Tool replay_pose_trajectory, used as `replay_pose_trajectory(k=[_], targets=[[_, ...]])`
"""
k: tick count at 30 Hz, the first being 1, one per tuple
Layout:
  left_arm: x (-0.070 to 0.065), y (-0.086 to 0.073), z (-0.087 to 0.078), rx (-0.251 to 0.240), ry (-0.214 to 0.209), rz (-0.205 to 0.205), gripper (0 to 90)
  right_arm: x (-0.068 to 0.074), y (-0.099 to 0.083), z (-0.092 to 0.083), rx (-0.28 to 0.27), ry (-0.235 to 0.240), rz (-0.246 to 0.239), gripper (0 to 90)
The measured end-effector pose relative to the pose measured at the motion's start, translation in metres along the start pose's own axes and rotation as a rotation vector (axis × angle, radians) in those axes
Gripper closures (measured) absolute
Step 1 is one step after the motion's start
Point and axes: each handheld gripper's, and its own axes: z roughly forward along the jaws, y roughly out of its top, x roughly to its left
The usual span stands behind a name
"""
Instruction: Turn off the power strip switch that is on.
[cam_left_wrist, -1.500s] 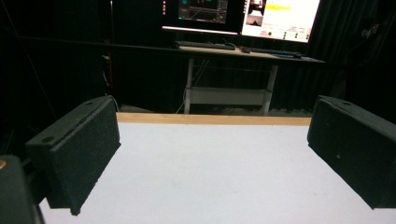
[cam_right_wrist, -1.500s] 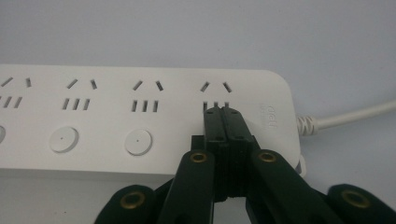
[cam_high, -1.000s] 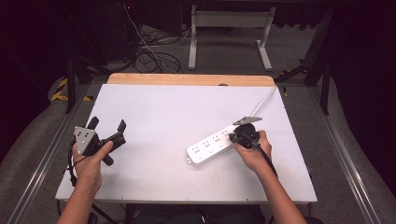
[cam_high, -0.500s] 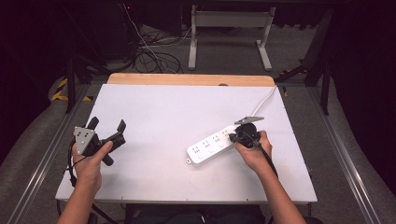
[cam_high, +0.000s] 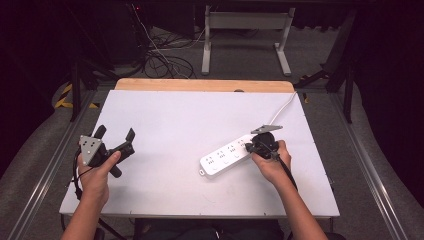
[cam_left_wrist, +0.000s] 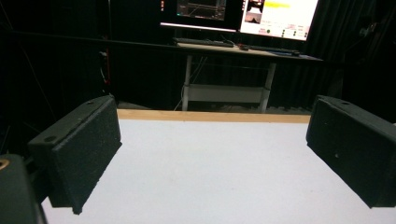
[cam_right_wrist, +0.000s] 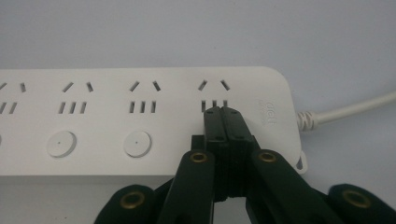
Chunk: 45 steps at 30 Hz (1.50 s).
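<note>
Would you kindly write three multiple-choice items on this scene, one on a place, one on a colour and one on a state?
1. Where does the power strip lie on the white table?
A. on the person's right half
B. at the far left corner
C. on the person's left half

2. What colour is the power strip's casing?
A. black
B. white
C. orange

3. How do the jaws of the right gripper stand?
A. wide apart
C. shut, tips over the strip's cable end
B. clamped around the cable

Answers:
1: A, since the high view shows it by the right hand, far from the left gripper.
2: B, as both the high view and the right gripper view show a white body.
3: C, because the right gripper view shows the two jaws pressed together by the last socket.
</note>
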Motion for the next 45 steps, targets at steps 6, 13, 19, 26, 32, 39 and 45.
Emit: replay_pose_trajectory(k=[6,13,19,26,32,39,45], targets=[[0.0002,-0.0001,0.0000,0.000,0.001,-0.001,3.7,0.0001,0.0001,0.0000,0.000,0.000,-0.001,90.0],[-0.0001,0.0000,0.0002,0.000,-0.001,0.000,3.7,0.0002,0.0002,0.0001,-0.001,-0.002,-0.006,90.0],[-0.0003,-0.0001,0.0003,-0.001,-0.001,0.000,3.7,0.0005,0.0003,0.0001,0.000,-0.005,-0.008,90.0],[-0.0003,-0.0001,0.0003,-0.001,-0.002,0.000,3.7,0.0009,0.0004,0.0001,0.001,-0.009,-0.010,90.0],[-0.0004,-0.0001,0.0006,-0.001,-0.001,0.001,3.7,0.0016,0.0007,0.0000,0.003,-0.011,-0.012,90.0],[-0.0006,-0.0001,0.0005,-0.001,-0.002,0.001,3.7,0.0019,0.0007,0.0001,0.002,-0.012,-0.014,90.0],[-0.0003,0.0000,0.0006,-0.002,-0.002,0.001,3.8,0.0019,0.0010,-0.0001,0.004,-0.013,-0.014,90.0]])
